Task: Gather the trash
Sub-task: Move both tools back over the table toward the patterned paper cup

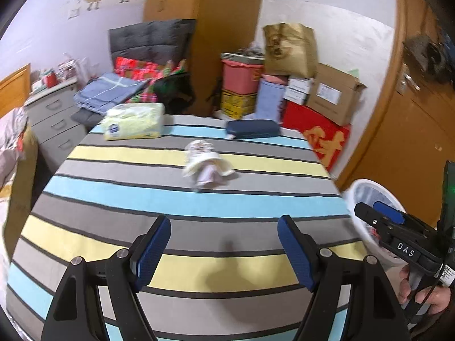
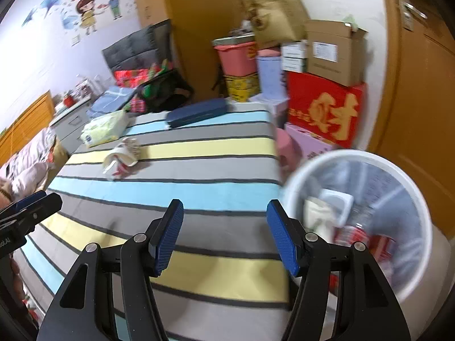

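Nearest the cameras, both grippers hang over the near part of the table (image 1: 119,196), which is covered in a striped cloth. The left gripper (image 1: 224,251) has its blue pads spread wide with nothing between them, only cloth below. The right gripper (image 2: 224,237) is likewise wide open and empty, above the near right part of the table.

Just off the table's right edge stands the white waste bin (image 2: 421,199), already holding several pieces of rubbish: a white tub, pale paper and red wrappers.

Further in, near the middle of the table and toward its left side as the right wrist view shows it, lies the crumpled trash (image 1: 205,164): what appears to be a paper cup tipped on its side with wadded paper or wrapper spilling from its mouth. It looks light and thin-walled, so it should lift with little effort but will crush under a hard squeeze, and the loose wad may drop out if only the cup is taken. A sensible hold seems to be across the cup's mouth where the wad sits, pinching both together. Motion blur hides finer detail.

At the far edge lie a tissue pack (image 1: 133,122) toward the far left corner and a dark blue case (image 1: 251,128) toward the far right; neither looks like rubbish. Beyond the table, boxes (image 1: 332,93) are stacked against the wall.
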`<state>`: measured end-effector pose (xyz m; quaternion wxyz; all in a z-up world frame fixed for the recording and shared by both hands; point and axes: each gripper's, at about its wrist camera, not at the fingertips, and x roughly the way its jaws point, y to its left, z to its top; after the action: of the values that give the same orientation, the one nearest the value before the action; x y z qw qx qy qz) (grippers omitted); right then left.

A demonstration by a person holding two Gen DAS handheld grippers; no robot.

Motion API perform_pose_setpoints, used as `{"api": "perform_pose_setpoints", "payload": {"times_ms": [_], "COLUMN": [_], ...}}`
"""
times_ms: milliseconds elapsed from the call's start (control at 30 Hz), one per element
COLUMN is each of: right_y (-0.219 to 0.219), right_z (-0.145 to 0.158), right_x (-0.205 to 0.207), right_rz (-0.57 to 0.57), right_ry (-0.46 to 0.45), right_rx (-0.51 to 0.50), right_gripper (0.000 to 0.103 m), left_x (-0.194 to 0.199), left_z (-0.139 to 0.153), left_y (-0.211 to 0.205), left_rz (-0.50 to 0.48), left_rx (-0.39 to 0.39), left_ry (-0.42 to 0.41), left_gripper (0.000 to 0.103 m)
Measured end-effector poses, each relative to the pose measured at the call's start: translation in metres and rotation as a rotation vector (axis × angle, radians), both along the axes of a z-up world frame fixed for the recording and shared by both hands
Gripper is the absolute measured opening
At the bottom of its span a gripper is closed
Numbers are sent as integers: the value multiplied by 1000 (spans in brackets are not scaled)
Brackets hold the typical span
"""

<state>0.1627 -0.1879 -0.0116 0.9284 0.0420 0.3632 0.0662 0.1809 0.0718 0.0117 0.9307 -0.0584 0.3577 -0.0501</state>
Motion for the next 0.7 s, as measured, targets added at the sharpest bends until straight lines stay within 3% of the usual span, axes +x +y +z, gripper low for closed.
{"api": "perform_pose_setpoints", "payload": {"times_ms": [367, 567, 700], "right_y": [74, 97, 111], "right_z": [-5, -11, -18], "right_x": [42, 66, 72], "right_rz": [209, 262, 293], "right_ry": [-3, 3, -9], "right_rx": [-1, 14, -57], "right_gripper": [63, 63, 63], "left_x": [27, 44, 57], "left_z": [-16, -20, -24], "left_y": [56, 74, 79], "left_rz": [73, 87, 84], "left_rx": [20, 8, 1], "left_ry": [30, 31, 42], "left_gripper": [77, 77, 77]}}
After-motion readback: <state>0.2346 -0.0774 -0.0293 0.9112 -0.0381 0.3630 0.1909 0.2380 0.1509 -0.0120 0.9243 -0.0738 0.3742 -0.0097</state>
